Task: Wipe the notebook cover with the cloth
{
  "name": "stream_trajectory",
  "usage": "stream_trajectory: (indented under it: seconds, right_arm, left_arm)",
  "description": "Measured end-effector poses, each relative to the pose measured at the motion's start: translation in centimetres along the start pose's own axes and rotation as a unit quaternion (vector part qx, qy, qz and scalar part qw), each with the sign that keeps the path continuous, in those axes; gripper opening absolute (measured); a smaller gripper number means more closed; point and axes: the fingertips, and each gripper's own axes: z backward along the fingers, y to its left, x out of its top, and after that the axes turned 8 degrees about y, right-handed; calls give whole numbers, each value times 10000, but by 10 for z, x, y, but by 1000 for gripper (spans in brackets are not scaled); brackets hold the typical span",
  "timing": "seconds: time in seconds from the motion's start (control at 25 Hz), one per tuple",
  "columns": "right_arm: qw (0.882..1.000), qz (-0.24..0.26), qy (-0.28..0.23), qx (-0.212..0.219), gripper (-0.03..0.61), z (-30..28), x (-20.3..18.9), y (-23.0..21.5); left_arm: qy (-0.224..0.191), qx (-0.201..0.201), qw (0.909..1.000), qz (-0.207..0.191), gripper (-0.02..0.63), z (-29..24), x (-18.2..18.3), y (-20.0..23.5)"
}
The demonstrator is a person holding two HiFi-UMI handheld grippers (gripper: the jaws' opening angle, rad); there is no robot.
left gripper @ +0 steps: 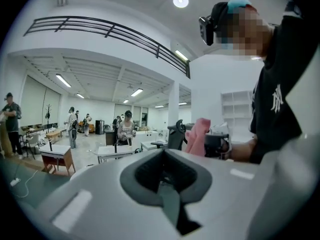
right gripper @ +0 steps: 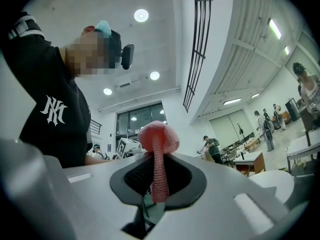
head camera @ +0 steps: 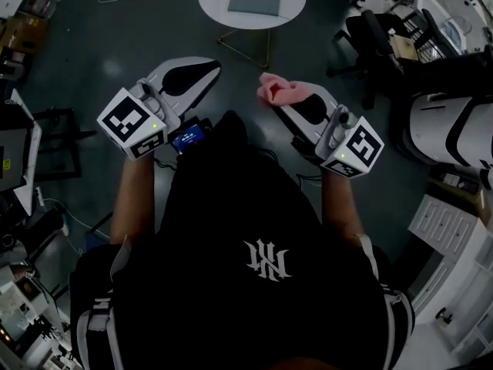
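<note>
— Up at chest height, why does the right gripper [head camera: 291, 108] clamp the pink mesh cloth [head camera: 279, 91]?
— Probably to carry it ready for wiping; its jaws pinch one fold, the rest bunched above them.
— And the left gripper [head camera: 212, 69]?
— Jaws together, nothing between them; likely spare for steadying; the flat grey notebook [head camera: 254, 1] lies on the round white table [head camera: 219, 6], well ahead, untouched.

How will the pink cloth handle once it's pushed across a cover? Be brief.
Probably floppy: the pink cloth bunches into a soft lump above the right gripper, pinched thin between its jaws. Likely light, since that small pinch seems to carry all of it. Its open mesh weave suggests it would grip rather than slide.
</note>
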Motion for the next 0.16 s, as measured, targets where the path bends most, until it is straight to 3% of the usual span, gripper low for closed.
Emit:
stream_trajectory:
  seconds: [0.16]
  right_arm:
    - [9995,-39,-285,-95,37,29,4,-1]
  left_arm:
    - [101,-6,9997,-230,3,-15,12,-20]
